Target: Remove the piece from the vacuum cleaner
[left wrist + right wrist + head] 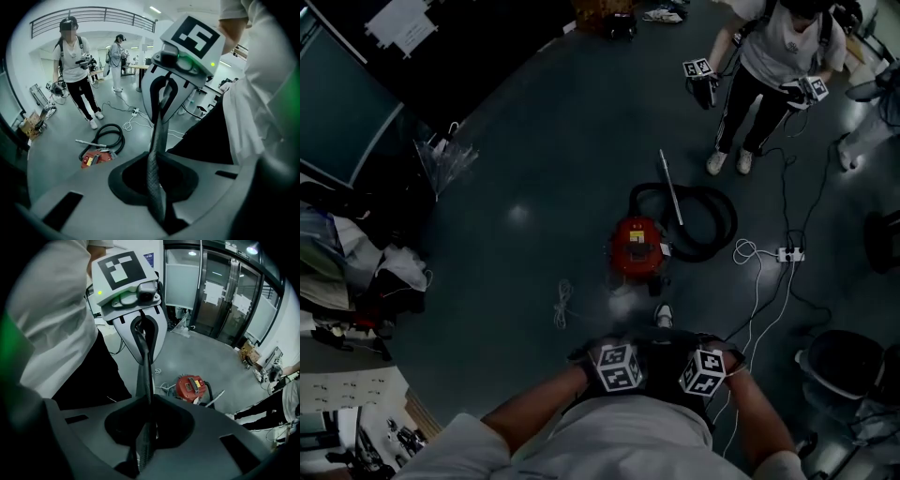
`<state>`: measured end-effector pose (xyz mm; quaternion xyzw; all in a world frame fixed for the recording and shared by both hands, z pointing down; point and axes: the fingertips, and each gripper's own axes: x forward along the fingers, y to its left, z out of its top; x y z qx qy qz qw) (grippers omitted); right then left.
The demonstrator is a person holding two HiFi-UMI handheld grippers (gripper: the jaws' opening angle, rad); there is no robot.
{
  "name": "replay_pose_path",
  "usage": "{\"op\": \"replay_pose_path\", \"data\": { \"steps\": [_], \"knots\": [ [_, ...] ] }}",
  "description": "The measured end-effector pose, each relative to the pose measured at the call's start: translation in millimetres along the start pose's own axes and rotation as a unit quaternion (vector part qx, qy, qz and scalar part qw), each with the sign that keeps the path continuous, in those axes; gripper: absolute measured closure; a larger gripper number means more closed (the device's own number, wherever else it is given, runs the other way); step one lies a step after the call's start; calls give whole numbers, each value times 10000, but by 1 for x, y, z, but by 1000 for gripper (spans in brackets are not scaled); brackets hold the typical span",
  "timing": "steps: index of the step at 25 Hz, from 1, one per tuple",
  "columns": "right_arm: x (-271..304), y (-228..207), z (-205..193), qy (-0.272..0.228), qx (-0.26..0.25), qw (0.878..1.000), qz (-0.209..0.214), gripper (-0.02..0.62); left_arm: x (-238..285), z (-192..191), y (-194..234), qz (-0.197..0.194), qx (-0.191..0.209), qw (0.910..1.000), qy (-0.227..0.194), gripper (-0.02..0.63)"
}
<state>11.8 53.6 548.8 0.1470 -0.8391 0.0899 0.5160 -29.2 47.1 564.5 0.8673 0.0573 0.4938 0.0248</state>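
The red vacuum cleaner (636, 246) stands on the dark floor ahead of me. Its black hose (705, 221) curls to the right, and a metal wand (671, 187) lies across the hose. Both grippers are held close to my body, well short of the vacuum and facing each other. The left gripper (156, 140) has its jaws pressed together with nothing between them. The right gripper (145, 376) is shut in the same way and holds nothing. Their marker cubes (617, 366) sit side by side. The vacuum cleaner (97, 159) (191, 387) lies on the floor beyond each gripper.
Another person (778, 56) stands beyond the vacuum, holding two grippers. White cables and a power strip (789, 254) lie right of the hose. A small cord coil (562, 305) lies left of the vacuum. Desks and clutter (356, 272) line the left side, and a black stool (844, 361) is at the right.
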Motion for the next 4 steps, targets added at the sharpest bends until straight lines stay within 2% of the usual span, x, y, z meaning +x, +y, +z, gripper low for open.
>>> {"op": "replay_pose_path", "data": {
  "steps": [4],
  "knots": [
    [-7,5,-2,7,32,10000,22,554,-2,5,-6,-44,44,10000,5,575]
  ]
}}
